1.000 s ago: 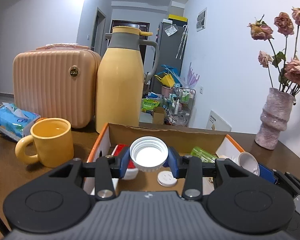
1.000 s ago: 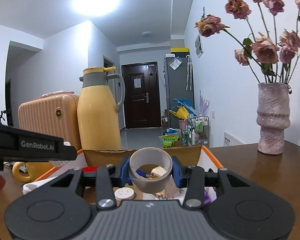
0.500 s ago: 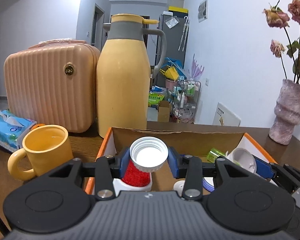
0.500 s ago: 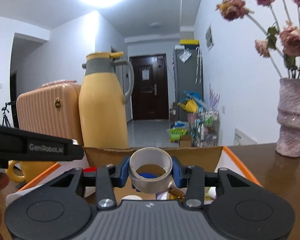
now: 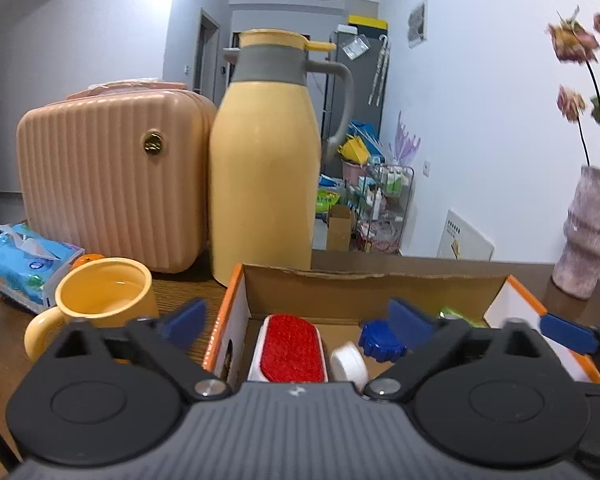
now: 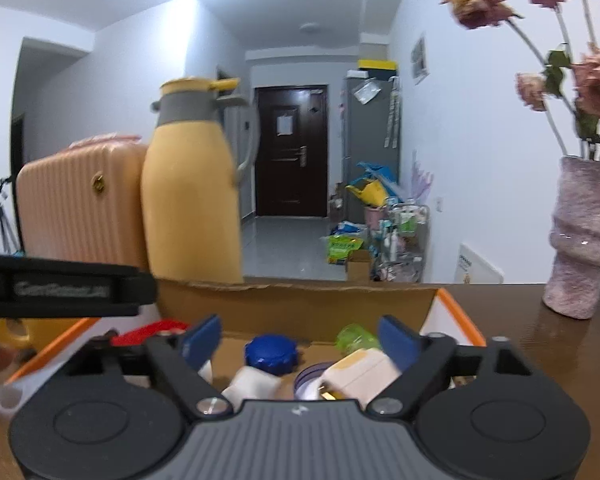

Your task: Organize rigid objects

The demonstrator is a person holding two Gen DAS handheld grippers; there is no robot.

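Observation:
An orange-rimmed cardboard box (image 5: 372, 284) stands on the wooden table; it also shows in the right wrist view (image 6: 300, 300). My left gripper (image 5: 296, 318) is open and empty over its left part. Below it lie a red-topped white block (image 5: 292, 346), a white cap (image 5: 350, 364) and a blue cap (image 5: 380, 342). My right gripper (image 6: 300, 336) is open and empty over the box's middle, above a blue-capped white bottle (image 6: 268, 354), a cream block (image 6: 358, 372) and a green item (image 6: 354, 336). The roll of tape is not visible.
A yellow mug (image 5: 100, 300), a tissue pack (image 5: 24, 256), a pink case (image 5: 112, 184) and a yellow thermos jug (image 5: 266, 160) stand left of and behind the box. A pink vase of dried flowers (image 6: 580, 240) stands at the right.
Both grippers opened over the box. The left let go of the white cap and the right let go of the roll of tape. Both views shifted slightly.

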